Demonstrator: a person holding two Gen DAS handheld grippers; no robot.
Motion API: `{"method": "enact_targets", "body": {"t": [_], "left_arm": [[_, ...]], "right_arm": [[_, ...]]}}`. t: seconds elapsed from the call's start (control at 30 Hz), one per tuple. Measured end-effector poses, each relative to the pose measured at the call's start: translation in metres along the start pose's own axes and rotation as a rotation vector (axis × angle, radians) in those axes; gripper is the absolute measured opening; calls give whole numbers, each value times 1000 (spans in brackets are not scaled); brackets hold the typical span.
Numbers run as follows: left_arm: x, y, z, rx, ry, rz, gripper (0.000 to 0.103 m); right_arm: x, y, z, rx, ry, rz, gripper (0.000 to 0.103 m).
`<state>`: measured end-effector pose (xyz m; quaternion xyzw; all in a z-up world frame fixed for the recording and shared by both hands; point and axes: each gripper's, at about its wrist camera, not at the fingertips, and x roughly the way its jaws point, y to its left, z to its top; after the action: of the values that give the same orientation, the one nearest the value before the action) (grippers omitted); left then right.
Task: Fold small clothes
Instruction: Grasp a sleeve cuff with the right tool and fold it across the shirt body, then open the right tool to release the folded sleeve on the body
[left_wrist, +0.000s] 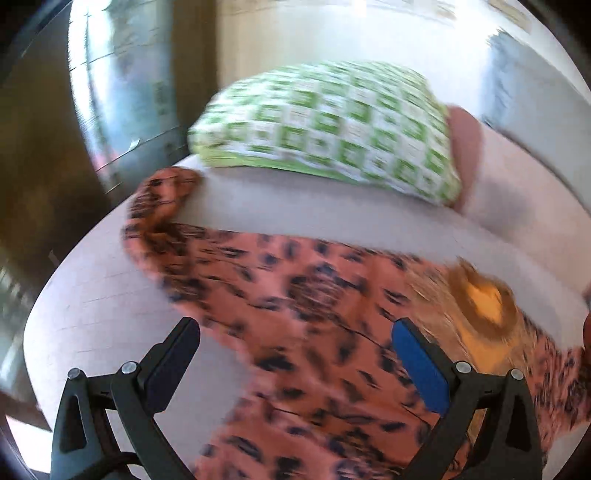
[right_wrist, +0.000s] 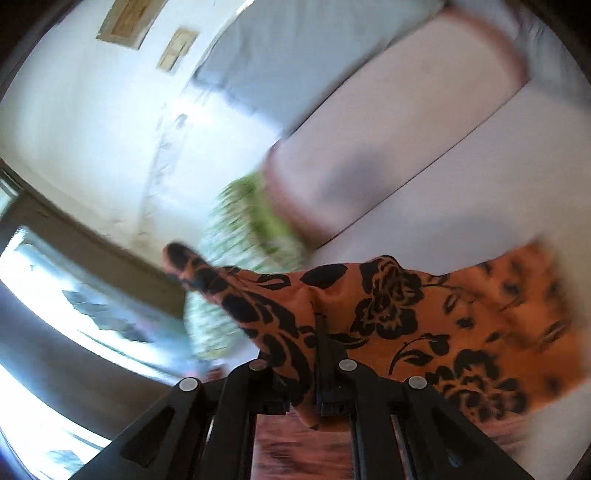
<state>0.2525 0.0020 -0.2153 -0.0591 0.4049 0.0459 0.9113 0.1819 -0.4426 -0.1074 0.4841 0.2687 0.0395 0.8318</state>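
Two black jaws of the left gripper (left_wrist: 295, 363) stand wide apart at the bottom of the left wrist view, one with a blue pad, and nothing is pressed between them. Below and beyond them an orange garment (left_wrist: 314, 314) with dark printed marks is spread over a pale sofa seat (left_wrist: 103, 295). One narrow part of the garment reaches toward the seat's far left edge and is bunched there. On the right side of the cloth there is a round yellow-brown patch, too blurred to say what it is. Behind the garment, a cushion (left_wrist: 332, 122) with green and white squares lies on the seat, apart from the cloth.

In the right wrist view the jaws of the right gripper (right_wrist: 317, 369) are pressed together on a fold of the same garment (right_wrist: 388, 306), which here shows black flowers on orange. The cloth rises in a peak at the jaws and runs to the right, over the seat (right_wrist: 461, 206). A thin end of it sticks out to the upper left. The green and white cushion (right_wrist: 243, 229) is behind it, strongly blurred. Two framed pictures (right_wrist: 177, 48) hang on the white wall.
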Motion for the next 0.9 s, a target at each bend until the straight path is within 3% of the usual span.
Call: {"method": "enact_targets", "body": {"t": [0.07, 0.23, 0.43, 0.5, 0.53, 0.6, 0.67, 0.8, 0.9], "left_arm": [[1, 25, 8, -52, -13, 28, 103], [8, 83, 20, -135, -19, 104, 103], [15, 115, 21, -159, -4, 135, 103], [19, 117, 23, -139, 2, 140, 103], [21, 116, 24, -134, 6, 143, 103], [23, 116, 24, -134, 15, 141, 103], [24, 116, 24, -144, 24, 131, 103], [20, 113, 23, -156, 20, 120, 103], [17, 108, 23, -153, 6, 113, 103]], "right_arm": [[50, 23, -25, 23, 58, 76, 9], [157, 54, -103, 54, 187, 112, 9], [253, 50, -177, 108, 271, 0, 17], [275, 47, -191, 112, 356, -80, 39], [281, 46, -198, 119, 392, -104, 50], [280, 47, -202, 111, 402, -43, 73], [270, 55, -200, 65, 421, -34, 83], [241, 59, -200, 7, 465, 74, 84], [193, 49, -187, -2, 408, 143, 84]]}}
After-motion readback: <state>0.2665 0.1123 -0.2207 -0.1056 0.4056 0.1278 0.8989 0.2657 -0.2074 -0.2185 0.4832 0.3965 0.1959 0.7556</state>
